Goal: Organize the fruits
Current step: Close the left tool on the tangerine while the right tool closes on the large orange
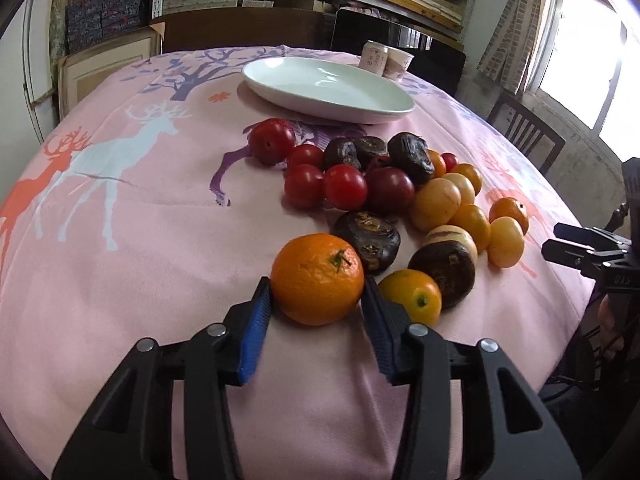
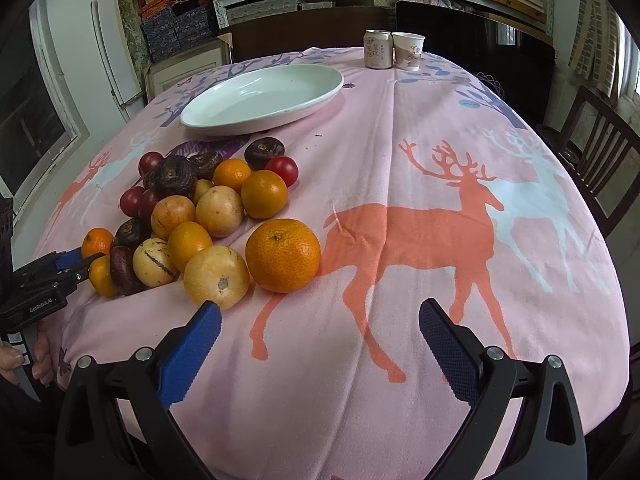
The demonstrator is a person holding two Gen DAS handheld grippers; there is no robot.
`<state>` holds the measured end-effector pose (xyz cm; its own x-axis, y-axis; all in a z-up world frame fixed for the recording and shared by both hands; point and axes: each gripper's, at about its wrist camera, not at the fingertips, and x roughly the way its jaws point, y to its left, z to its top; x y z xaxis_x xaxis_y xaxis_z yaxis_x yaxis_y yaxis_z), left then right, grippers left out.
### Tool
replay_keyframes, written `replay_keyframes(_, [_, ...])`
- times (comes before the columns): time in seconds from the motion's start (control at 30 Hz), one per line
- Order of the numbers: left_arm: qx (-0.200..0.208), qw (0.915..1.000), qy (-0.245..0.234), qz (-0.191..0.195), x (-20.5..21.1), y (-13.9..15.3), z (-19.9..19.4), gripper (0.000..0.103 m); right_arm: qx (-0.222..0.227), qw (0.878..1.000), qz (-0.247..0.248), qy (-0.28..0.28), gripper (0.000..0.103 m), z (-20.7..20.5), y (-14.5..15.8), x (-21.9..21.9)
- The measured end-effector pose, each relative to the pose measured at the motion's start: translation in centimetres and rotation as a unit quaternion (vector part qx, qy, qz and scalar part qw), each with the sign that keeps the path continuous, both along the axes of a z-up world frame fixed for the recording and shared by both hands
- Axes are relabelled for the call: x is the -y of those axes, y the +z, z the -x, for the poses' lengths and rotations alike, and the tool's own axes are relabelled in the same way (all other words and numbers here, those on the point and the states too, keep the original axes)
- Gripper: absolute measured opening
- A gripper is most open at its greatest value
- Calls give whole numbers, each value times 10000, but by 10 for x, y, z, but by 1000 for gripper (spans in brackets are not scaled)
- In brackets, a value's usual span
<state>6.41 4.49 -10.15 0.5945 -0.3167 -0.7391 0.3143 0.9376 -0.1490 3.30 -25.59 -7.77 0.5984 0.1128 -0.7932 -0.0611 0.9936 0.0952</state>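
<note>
Left gripper sits lowest in left wrist view, blue pads closed in on both sides of a mandarin, touching its flanks; mandarin rests on pink deer-print tablecloth at the near edge of the fruit pile. Just right of it, a small yellow-orange citrus beside the right pad. Behind: dark brown wrinkled fruits, red round fruits, yellow fruits, all bunched touching each other. White oval plate further back on the cloth, apart from the pile. Drink can and paper cup side by side at the far table edge.

Right gripper in right wrist view: jaws spread wide, nothing between them, only cloth below. Large orange lies just ahead of it, next to a pale yellow fruit near the left blue pad. Same view shows the left gripper at the left border with its tips around a small orange fruit. Person's fingers visible on its handle. Wooden chair at right, shelves behind
</note>
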Motion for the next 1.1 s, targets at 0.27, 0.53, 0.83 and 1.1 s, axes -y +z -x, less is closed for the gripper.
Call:
replay_keyframes(0.27, [178,9990,349,222,-10,3,2,44,27,10000,18,65,99,1,0,-1])
replay_keyframes(0.53, [249,9966,783,45,-18,6,-1,44,377,9990,-227,-24,99,-16,7,1])
replay_keyframes(0.83, [165,9970,761,-15,-18,1,-2,44,-77,9973,-734,13,82,-37,-11,8])
replay_keyframes(1.1, [129,9970,765,-40,-17,-1,-3,44,-445,9876,-1494,201,80,-39,-16,12])
